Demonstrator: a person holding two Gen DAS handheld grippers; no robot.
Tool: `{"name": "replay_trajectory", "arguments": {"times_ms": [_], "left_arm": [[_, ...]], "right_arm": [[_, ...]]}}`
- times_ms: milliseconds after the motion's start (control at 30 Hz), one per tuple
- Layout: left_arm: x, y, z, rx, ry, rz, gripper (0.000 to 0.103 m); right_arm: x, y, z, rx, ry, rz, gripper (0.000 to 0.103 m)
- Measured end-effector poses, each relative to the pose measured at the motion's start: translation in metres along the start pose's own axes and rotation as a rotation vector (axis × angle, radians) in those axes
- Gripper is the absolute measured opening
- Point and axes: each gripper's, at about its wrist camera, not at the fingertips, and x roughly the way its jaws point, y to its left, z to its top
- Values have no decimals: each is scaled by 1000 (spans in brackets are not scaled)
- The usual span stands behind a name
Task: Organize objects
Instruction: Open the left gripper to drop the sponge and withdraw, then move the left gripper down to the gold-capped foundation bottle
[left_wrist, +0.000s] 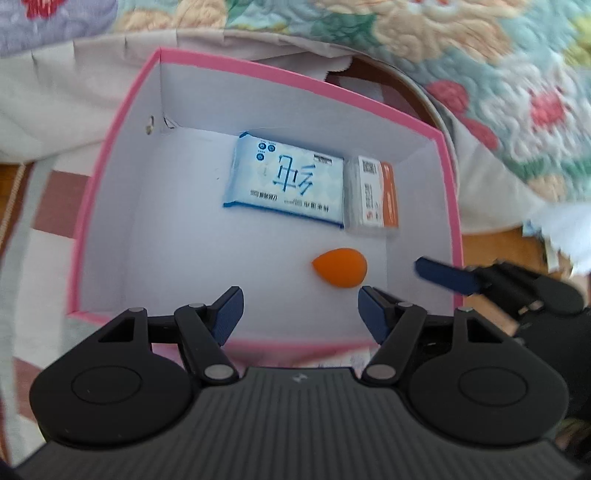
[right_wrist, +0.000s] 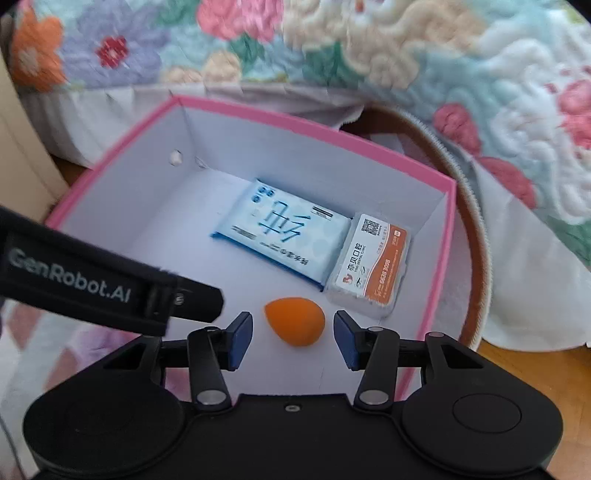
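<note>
The orange teardrop sponge (right_wrist: 294, 321) is lying on the floor of the pink box (right_wrist: 448, 236), looking soft, light and squashy, so the wide-open, empty right hand-held gripper (right_wrist: 293, 341) and left hand-held gripper (left_wrist: 301, 312) are best pinching its fat middle gently.

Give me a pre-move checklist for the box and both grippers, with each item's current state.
1. Right gripper open and empty: ok, nothing sits between its fingers.
2. Left gripper open and empty: ok.
3. Orange sponge inside the pink box, resting on its floor: ok; it lies apart from the packs.
4. Blue wipes pack and orange-and-white tissue pack lying flat, side by side along the far wall: ok.
5. Free floor space in the box: ok, the left part is bare.
6. Items still outside the box to collect: cannot tell, none is clearly visible in either view.
</note>
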Motion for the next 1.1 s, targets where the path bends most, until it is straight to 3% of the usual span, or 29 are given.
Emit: {"name": "replay_trajectory", "arguments": {"times_ms": [333,567,767,1100], "left_arm": [[-87,-9,-28,135,11,17,68],[-145,-10,-49,190,-38,52,69],[-192,-7,-71,232,-90,82,71],[-218,3,-104,225,-71,48,77]], "right_arm": [[-105,20,-9,-32,-68,131,54],[-156,51,-18,-84,-148,165,55],[-190,76,-26,-141,-153,162,57],[-235,108,-47,-243,-152,172,61]]}}
